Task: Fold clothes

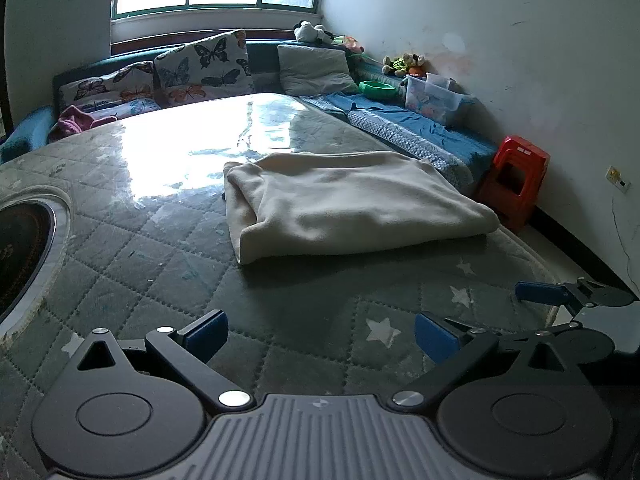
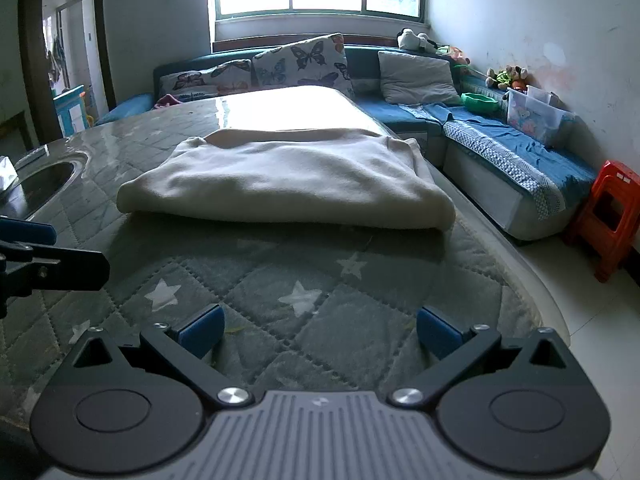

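A cream garment point(image 1: 344, 204) lies folded into a thick rectangle on the quilted green star-pattern table cover point(image 1: 168, 280). It also shows in the right wrist view point(image 2: 288, 180), straight ahead. My left gripper point(image 1: 320, 338) is open and empty, low over the cover, short of the garment's near edge. My right gripper point(image 2: 318, 330) is open and empty, also short of the garment. The right gripper's fingers point(image 1: 540, 294) show at the right of the left wrist view. One left fingertip point(image 2: 28, 230) shows at the left of the right wrist view.
A round stove inset point(image 1: 20, 256) sits in the table at the left. A blue sofa point(image 2: 520, 148) with butterfly cushions point(image 1: 204, 68), a clear box point(image 1: 436, 98) and toys runs behind and to the right. A red stool point(image 2: 608, 216) stands on the floor at the right.
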